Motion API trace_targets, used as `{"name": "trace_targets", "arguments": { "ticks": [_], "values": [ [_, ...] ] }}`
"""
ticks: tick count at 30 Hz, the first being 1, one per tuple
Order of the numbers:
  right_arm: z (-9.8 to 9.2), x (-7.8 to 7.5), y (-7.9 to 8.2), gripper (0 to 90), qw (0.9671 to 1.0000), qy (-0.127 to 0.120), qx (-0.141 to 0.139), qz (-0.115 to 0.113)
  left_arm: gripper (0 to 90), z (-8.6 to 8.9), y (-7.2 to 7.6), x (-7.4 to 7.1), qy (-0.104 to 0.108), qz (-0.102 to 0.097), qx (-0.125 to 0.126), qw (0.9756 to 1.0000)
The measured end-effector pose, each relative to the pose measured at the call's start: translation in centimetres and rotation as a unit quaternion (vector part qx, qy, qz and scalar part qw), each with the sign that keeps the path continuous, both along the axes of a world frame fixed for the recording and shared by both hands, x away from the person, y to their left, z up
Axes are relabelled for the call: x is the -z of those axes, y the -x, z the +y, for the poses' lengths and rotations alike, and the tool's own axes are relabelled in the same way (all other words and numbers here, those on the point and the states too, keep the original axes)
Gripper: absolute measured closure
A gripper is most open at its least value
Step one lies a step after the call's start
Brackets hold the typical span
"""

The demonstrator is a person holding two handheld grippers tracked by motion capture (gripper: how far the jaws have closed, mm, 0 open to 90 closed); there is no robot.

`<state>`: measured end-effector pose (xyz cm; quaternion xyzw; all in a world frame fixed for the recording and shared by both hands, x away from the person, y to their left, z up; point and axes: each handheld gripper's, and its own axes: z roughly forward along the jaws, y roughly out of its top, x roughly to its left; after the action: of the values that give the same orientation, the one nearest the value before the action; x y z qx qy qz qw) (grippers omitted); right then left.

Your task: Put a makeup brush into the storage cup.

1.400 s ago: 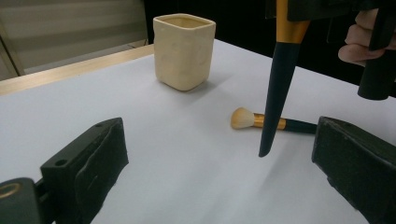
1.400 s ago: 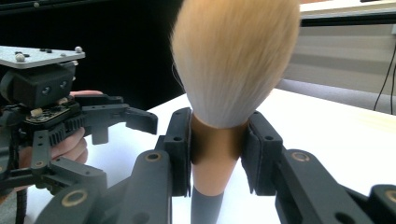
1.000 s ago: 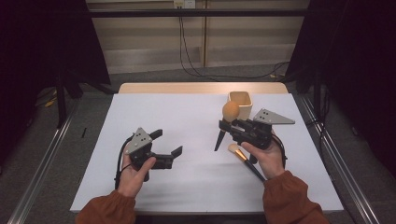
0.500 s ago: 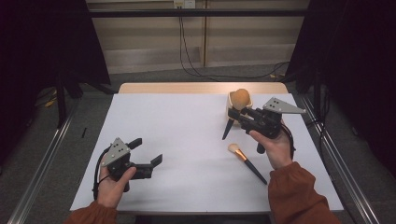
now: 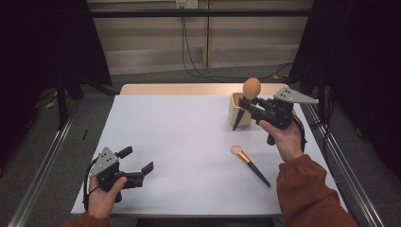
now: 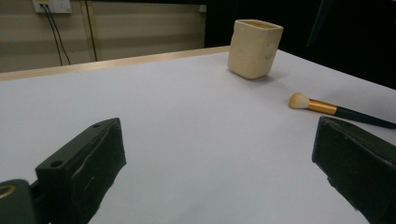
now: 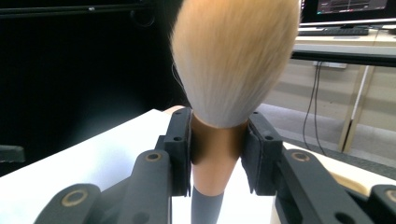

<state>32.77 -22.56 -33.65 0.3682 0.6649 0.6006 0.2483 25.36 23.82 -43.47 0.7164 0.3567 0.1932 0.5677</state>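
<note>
Squarely between right jaws: big brush (image 7: 219, 144).

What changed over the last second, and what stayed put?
The right gripper, shut on the large brush throughout, lifted it away from the person until it hangs by the cup. The left gripper, jaws open and empty, drew back toward the table's near left corner. The small brush and the cup did not move.
</note>
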Motion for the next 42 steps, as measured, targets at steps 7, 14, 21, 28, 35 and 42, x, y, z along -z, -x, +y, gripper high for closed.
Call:
{"name": "trace_targets", "arguments": {
  "ticks": [7, 14, 21, 28, 35, 42],
  "values": [
    [-0.7, -1.0, -1.1, 66.6, 0.9998, -0.001, 0.017, -0.009, 2.5, 0.3, 0.1, 0.0, -0.004, -0.009, -0.015, 0.9998],
    [-1.0, -2.1, -2.5, 66.6, 0.9995, 0.007, 0.028, -0.014, 2.5, 0.6, 0.3, 0.1, -0.002, 0.0, -0.015, 0.9999],
    [-1.4, -2.8, -4.6, 66.6, 0.9984, 0.025, 0.051, -0.008, 2.6, 0.6, 0.5, -0.1, -0.013, -0.009, -0.015, 0.9998],
    [-1.6, -3.3, -6.2, 66.6, 0.9971, 0.033, 0.068, -0.009, 3.3, 0.6, 0.5, -0.2, -0.018, -0.007, -0.009, 0.9998],
    [-1.1, -2.2, -7.6, 66.6, 0.9954, 0.048, 0.083, -0.005, 3.3, 0.8, 0.5, -0.2, -0.024, -0.008, -0.008, 0.9996],
    [-0.9, -1.4, -8.1, 66.5, 0.9948, 0.052, 0.087, -0.003, 3.0, 0.7, 0.6, -0.3, -0.024, -0.014, 0.0, 0.9996]
  ]
}}
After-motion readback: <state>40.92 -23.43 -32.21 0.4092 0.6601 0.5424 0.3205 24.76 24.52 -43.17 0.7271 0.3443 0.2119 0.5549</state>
